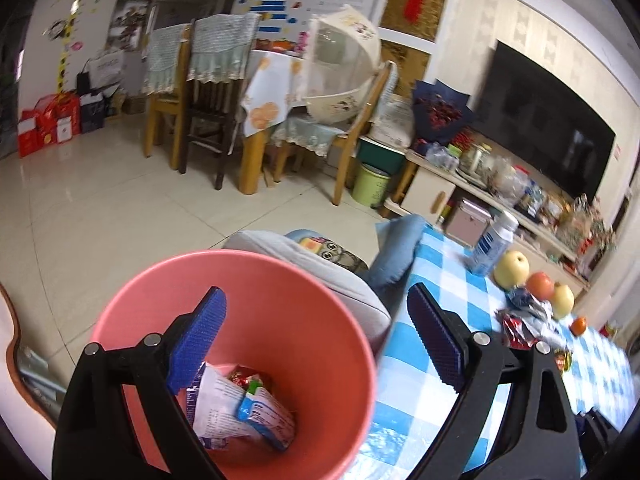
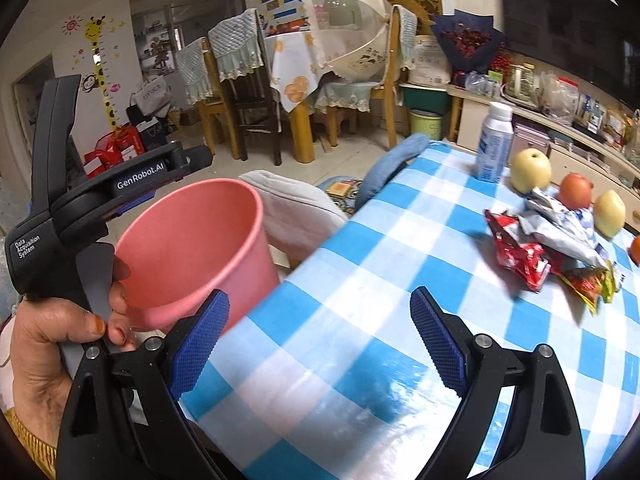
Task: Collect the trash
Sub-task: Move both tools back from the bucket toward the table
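Wrappers [image 2: 552,240] lie beside fruit [image 2: 532,170] and a bottle [image 2: 494,144]; both grippers [image 1: 316,340] [image 2: 320,340] gape empty.

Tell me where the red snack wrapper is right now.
In the right wrist view the red snack wrapper lies on the blue checked tablecloth, right of centre, against the crumpled silver wrapper just in front of the fruit.

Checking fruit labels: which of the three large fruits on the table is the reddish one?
The middle fruit, between the two yellow-green ones, behind the wrapper pile.
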The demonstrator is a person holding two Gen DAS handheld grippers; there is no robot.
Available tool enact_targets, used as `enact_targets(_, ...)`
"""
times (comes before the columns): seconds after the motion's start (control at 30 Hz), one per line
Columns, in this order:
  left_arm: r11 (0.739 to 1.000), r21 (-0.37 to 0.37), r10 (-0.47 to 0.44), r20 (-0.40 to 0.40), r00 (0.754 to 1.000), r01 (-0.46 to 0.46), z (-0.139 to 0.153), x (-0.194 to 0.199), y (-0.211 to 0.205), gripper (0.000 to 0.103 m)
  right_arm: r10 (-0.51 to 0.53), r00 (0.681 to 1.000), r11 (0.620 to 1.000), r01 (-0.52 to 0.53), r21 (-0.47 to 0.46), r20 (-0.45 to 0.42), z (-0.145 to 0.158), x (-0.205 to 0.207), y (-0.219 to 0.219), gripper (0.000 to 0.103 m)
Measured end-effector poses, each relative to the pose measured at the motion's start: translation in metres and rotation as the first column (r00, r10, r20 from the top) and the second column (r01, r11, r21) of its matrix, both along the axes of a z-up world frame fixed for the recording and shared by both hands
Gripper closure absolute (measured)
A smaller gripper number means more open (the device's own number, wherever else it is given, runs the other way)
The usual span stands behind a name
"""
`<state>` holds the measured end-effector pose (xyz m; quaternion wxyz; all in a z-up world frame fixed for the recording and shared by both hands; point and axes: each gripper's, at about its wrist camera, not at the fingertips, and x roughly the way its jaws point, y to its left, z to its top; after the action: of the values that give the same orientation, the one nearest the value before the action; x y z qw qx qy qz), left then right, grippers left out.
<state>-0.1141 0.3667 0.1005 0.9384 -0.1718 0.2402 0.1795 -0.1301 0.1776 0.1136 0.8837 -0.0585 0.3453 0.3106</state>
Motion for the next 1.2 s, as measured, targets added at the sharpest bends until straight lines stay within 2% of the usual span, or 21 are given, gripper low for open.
enact_targets(0.3,0.994,0.06,-0.094,0.002,0.996,0.094,0.001,0.015,-0.039,0.011,-0.048,0.999,0.999,0.048,-0.01,0.009,-0.001,0.004,-0.034,0.009)
enact_targets(0.7,0.981,0.112,-0.159,-0.024,0.987,0.16,-0.005,0.033,-0.08,0.011,-0.106,0.994,0.994,0.106,0.007,0.019,0.001,0.012,-0.082,0.009)
enact_targets(0.97,0.963,0.134,-0.231,-0.05,0.972,0.236,-0.012,0.048,-0.113,0.011,-0.157,0.987,0.988,0.156,0.017,0.045,0.0,0.019,-0.119,0.009)
enact_targets(1.2,0.935,0.162,-0.303,-0.101,0.948,0.316,-0.021,0.06,-0.145,0.011,-0.208,0.977,0.978,0.206,0.036,0.04,-0.001,0.032,-0.161,0.009)
